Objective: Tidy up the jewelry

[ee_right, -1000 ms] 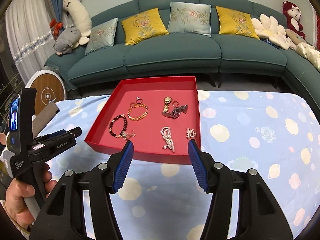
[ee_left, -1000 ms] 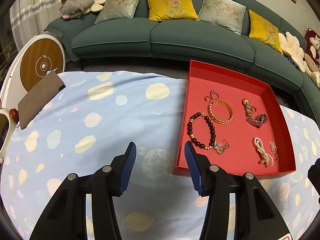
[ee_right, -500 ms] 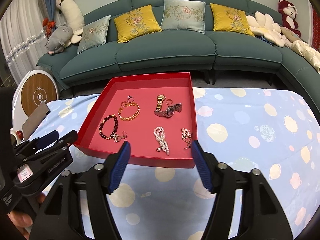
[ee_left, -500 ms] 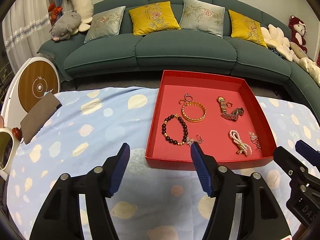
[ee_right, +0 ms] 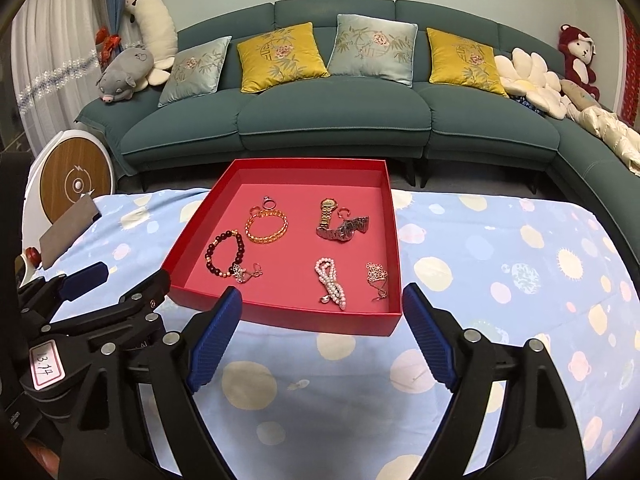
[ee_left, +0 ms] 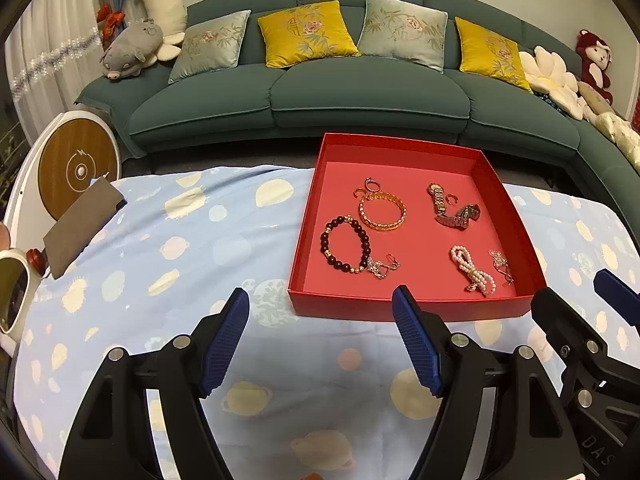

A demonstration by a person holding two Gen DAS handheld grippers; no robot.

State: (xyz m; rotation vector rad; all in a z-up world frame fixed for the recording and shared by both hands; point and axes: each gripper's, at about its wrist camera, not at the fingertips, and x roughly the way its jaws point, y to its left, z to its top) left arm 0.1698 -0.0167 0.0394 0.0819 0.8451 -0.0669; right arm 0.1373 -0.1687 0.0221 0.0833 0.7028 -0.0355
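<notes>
A red tray (ee_left: pixel 404 309) (ee_right: pixel 280 322) sits on the blue patterned tablecloth. In it lie a dark bead bracelet (ee_left: pixel 346 245) (ee_right: pixel 225 254), a gold bangle (ee_left: pixel 382 213) (ee_right: pixel 267 226), a gold watch (ee_left: pixel 438 198) (ee_right: pixel 327 213), a dark metal watch band (ee_left: pixel 459 216) (ee_right: pixel 343 231), a pearl strand (ee_left: pixel 472 270) (ee_right: pixel 331 284) and small chains. My left gripper (ee_left: pixel 320 340) is open and empty, in front of the tray's near wall. My right gripper (ee_right: pixel 320 336) is open and empty too, also in front of the tray.
A green sofa (ee_left: pixel 360 96) with cushions stands behind the table. A brown card (ee_left: pixel 82 227) and a round white-and-wood device (ee_left: pixel 78 168) are at the left edge. The other gripper shows at each view's side (ee_left: pixel 580 344) (ee_right: pixel 100 312).
Both grippers have pulled back and swung so the tray sits more central in each view. The left gripper's jaws have opened wider. The jewelry has not moved.
</notes>
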